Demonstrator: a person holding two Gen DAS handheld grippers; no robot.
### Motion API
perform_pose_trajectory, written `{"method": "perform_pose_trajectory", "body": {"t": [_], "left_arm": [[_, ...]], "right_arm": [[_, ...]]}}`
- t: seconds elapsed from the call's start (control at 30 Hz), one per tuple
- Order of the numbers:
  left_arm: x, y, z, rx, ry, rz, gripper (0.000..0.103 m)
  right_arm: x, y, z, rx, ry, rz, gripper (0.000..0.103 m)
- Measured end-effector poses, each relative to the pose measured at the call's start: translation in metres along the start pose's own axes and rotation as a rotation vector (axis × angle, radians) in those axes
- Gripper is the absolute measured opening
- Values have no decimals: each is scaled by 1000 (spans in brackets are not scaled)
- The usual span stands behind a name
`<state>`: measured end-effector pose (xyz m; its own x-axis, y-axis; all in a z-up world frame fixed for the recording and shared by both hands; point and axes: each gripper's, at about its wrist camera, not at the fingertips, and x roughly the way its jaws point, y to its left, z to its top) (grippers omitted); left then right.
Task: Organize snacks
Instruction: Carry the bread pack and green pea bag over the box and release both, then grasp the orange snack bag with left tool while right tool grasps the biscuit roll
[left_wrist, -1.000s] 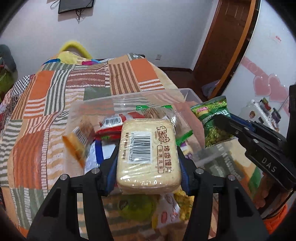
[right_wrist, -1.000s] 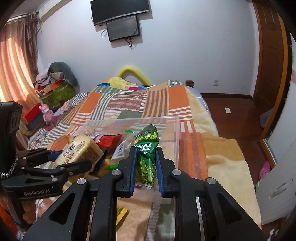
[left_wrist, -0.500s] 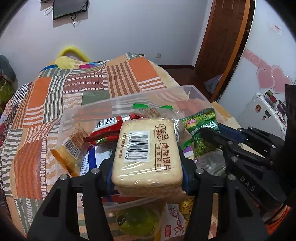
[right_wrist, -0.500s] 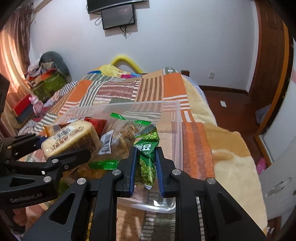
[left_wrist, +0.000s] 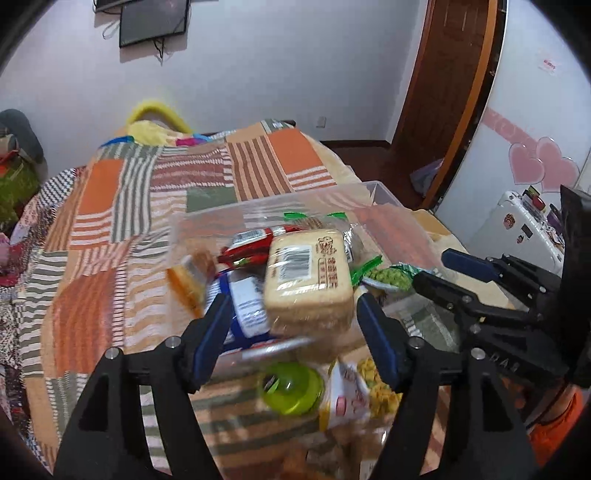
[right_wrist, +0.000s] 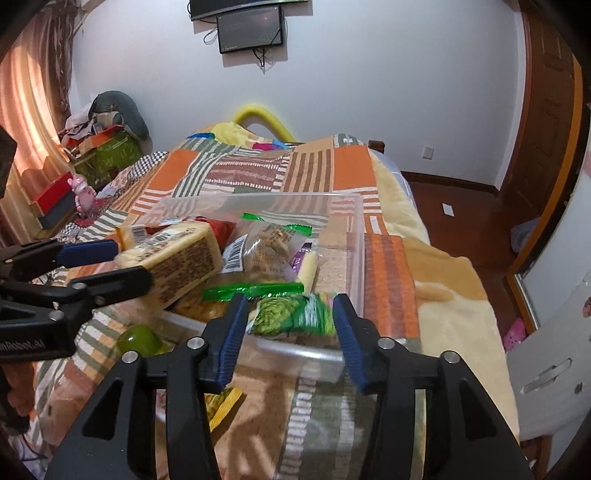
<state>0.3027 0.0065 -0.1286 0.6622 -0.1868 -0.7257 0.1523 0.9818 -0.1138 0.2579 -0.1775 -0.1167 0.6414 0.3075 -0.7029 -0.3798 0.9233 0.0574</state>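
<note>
A clear plastic bin on the bed holds several snack packs. The wrapped beige biscuit pack rests tilted on that pile. My left gripper is just behind it, jaws opening, blue pads clear of the pack on both sides. In the right wrist view the green pea packet lies flat on the bin's near rim. My right gripper straddles it, jaws opening, with the pads at the packet's ends. Each view shows the other gripper at its edge: the left gripper and the right gripper.
On the patchwork bedspread in front of the bin lie a green round cup and a yellow snack bag. The bed's right edge drops to a wooden floor, with a white cabinet close by.
Both grippers have opened. The biscuit pack left the left jaws and lies on the pile in the bin. The green packet, upright before, now lies flat at the bin's near rim.
</note>
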Motion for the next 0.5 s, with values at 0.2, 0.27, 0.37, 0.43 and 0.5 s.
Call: {"method": "perform_pose_trajectory", "body": {"t": [0.2,0.27,0.37,0.43,0.5], "left_arm": [[-38,6,-23,0,-14,17,76],[-48,8,-36,-2,-15,28,79],[-57,11,-56,-1,-5,46,81],[-61,13,-69,7,4,60,81],[-64,13,-85,15,19,77,82]], "right_arm": [[-27,10,-5,-13,-25,22,58],[-35,17,-9,-22,-33,37,60],[-44,32,-21,-35,-33,62,63],[-46,42,-29,-40,-20,87,63],[-44,54,-39,-43,-2,106,63]]}}
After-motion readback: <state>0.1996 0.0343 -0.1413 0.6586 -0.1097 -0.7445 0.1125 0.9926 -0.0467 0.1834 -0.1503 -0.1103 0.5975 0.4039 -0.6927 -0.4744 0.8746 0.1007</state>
